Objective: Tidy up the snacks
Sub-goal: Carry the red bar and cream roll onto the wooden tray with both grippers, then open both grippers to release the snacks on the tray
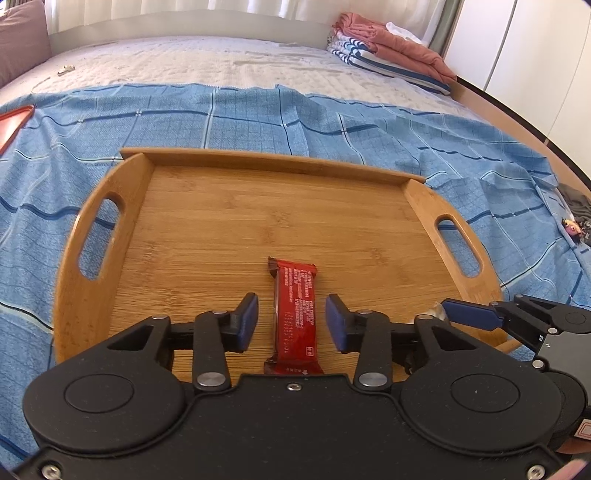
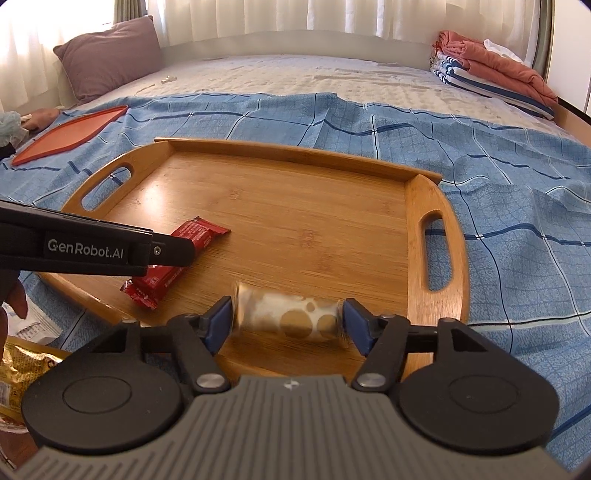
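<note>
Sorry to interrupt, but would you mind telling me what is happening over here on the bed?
A person is sorting snacks onto a wooden tray that sits on a blue checked cloth, using two hand-held grippers. The left gripper stands open around a red snack bar lying on the tray, its pads clear of it. The right gripper has a gold-spotted snack packet between its pads; the packet is blurred, so a grip is uncertain.

Bright daylight through the curtains (image 2: 258, 14); fisheye-bent edges, glare on tray (image 2: 159, 195), blurred snack (image 2: 288, 314).
</note>
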A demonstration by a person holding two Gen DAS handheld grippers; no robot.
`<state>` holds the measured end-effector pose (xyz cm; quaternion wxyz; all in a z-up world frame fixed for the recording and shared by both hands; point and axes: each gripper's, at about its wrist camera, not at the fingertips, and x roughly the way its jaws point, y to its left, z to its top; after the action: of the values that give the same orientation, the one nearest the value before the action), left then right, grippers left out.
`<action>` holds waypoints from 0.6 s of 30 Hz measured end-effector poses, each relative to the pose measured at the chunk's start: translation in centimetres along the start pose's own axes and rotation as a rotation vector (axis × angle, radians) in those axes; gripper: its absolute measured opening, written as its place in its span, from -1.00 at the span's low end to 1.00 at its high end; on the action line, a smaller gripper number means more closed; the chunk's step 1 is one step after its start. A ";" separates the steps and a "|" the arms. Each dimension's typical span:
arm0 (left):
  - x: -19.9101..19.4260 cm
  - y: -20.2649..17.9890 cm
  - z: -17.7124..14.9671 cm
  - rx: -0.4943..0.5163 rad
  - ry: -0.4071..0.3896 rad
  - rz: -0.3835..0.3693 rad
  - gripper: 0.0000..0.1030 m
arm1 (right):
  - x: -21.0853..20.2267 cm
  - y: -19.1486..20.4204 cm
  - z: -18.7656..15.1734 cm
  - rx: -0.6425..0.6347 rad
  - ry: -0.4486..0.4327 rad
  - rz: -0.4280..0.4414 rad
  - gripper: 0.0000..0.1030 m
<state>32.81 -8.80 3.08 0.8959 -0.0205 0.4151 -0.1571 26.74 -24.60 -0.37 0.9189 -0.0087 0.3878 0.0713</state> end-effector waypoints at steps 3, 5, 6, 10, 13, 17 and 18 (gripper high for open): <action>-0.6 0.3 0.0 -0.003 -0.005 0.001 -0.15 | -0.3 0.0 0.0 0.007 -0.013 0.004 0.58; -1.1 0.5 0.0 -0.008 -0.009 0.002 -0.12 | -0.7 -0.1 0.1 0.013 -0.020 0.005 0.61; -1.5 0.6 0.0 -0.009 -0.013 -0.001 -0.03 | -0.9 -0.1 0.1 0.015 -0.023 0.002 0.64; -3.3 0.8 -0.3 0.004 -0.052 -0.005 0.46 | -2.1 -0.2 0.1 0.021 -0.042 0.004 0.73; -5.2 0.9 -0.8 0.020 -0.090 -0.016 0.70 | -3.3 -0.3 -0.1 0.025 -0.055 -0.013 0.84; -7.8 1.0 -1.8 0.042 -0.124 -0.024 0.79 | -5.1 -0.2 -1.1 0.014 -0.074 -0.028 1.00; -8.5 1.0 -2.1 0.048 -0.134 -0.025 0.80 | -5.6 -0.2 -1.4 0.010 -0.081 -0.031 1.00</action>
<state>26.32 -5.16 7.78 0.9198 -0.0145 0.3501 -0.1764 21.90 -25.57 2.63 0.9348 -0.0072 0.3506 0.0555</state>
